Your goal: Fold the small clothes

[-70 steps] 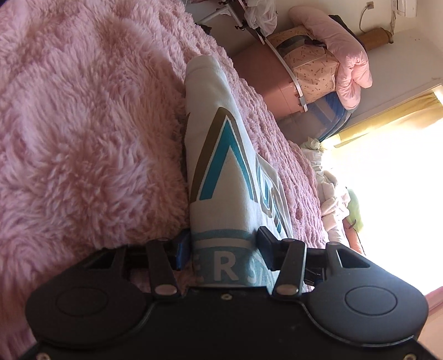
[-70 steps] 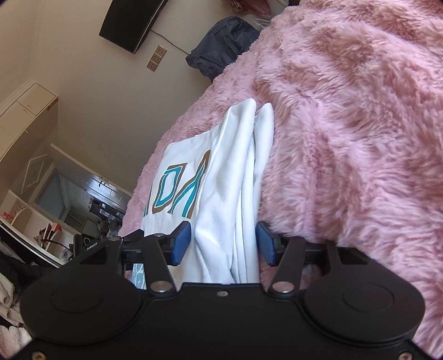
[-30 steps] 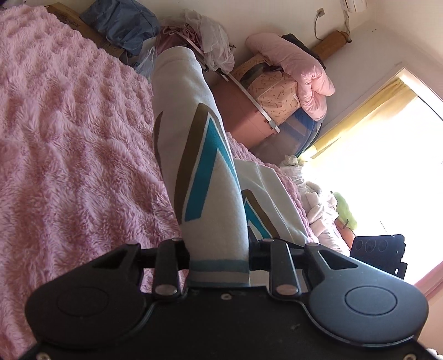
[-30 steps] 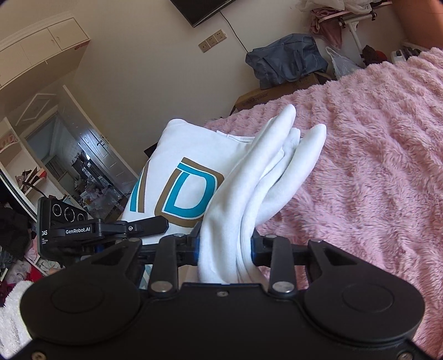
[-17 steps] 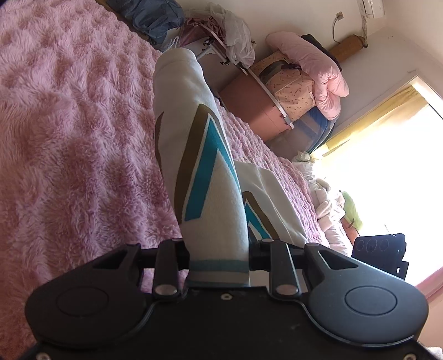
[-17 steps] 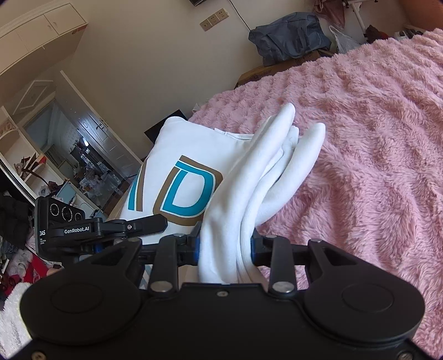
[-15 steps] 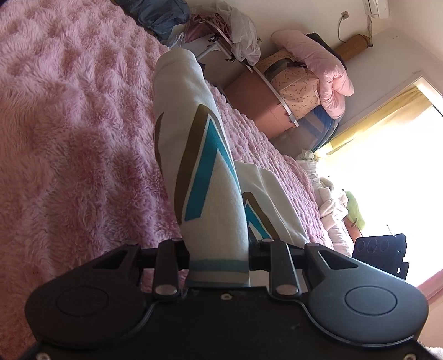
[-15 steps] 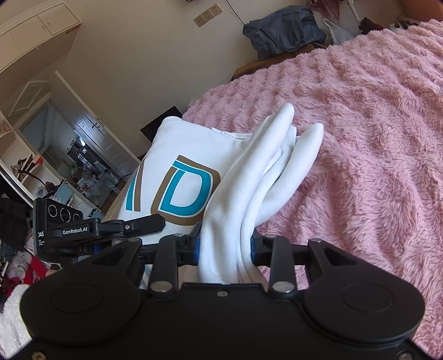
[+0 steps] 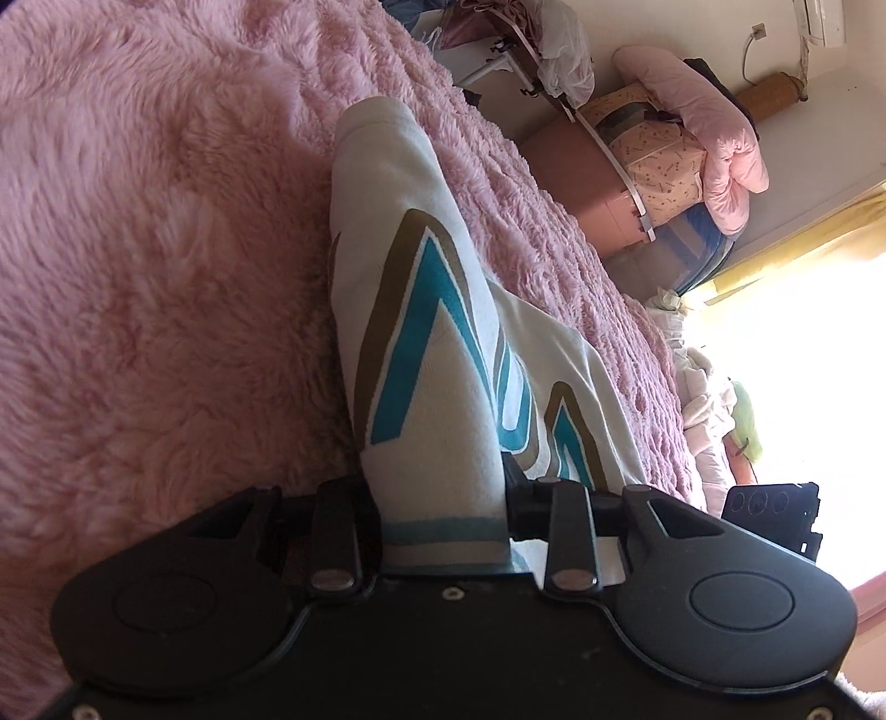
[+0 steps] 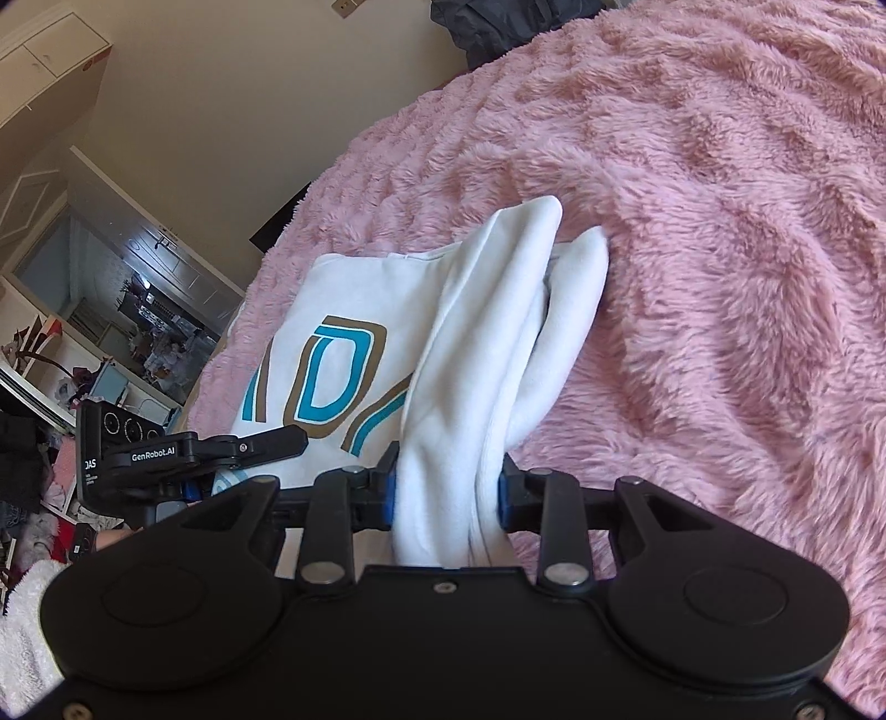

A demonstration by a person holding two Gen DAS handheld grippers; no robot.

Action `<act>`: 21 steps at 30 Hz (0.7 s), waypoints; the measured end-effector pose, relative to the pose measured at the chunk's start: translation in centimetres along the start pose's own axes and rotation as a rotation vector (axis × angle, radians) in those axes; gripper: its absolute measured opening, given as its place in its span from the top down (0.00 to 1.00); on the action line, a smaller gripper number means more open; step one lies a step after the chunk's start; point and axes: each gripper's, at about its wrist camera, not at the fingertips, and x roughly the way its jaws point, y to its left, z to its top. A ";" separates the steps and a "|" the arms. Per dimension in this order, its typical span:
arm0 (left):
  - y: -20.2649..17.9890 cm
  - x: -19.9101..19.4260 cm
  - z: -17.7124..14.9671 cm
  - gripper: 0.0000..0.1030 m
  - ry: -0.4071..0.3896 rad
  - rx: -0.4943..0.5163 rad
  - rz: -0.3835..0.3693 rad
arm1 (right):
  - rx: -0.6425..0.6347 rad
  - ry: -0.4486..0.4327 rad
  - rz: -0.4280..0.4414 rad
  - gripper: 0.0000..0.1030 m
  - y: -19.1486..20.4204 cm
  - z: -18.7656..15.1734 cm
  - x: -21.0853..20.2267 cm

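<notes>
A white shirt [image 9: 398, 232] with teal and brown letters lies on a fluffy pink blanket [image 9: 138, 249], its far fold resting on the fur. My left gripper [image 9: 440, 493] has the shirt's hem edge between its jaws. They are opening, and the cloth still fills the gap and touches both pads. In the right wrist view my right gripper [image 10: 446, 487] is shut on a bunch of plain white folds of the shirt [image 10: 354, 299]. The left gripper [image 10: 249, 465] shows at the shirt's other side. Both hold the shirt low over the blanket [image 10: 720, 249].
Beyond the bed's far edge are a pile of bedding and boxes [image 9: 709, 127] and a bright window [image 9: 803, 332]. A doorway [image 10: 138, 310] and a dark bag [image 10: 487, 22] lie past the other edge. A fuzzy white sleeve [image 10: 22, 626] is at lower left.
Both grippers have come down with the shirt. It hung above the blanket before; its far fold now rests on the fur. The left jaws stand slightly wider.
</notes>
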 end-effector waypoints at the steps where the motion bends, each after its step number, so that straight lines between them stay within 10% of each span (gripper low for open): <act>1: 0.4 -0.1 -0.1 0.61 -0.002 -0.016 -0.007 | -0.003 0.000 0.006 0.68 -0.2 -0.2 0.1; 13: -3.9 -6.0 2.1 0.53 -0.126 0.187 0.226 | -0.064 -0.180 -0.074 0.46 -0.7 2.1 -3.8; 21: -5.5 -2.8 4.9 0.50 -0.176 0.166 0.145 | 0.015 -0.200 -0.127 0.57 -2.3 6.5 -0.5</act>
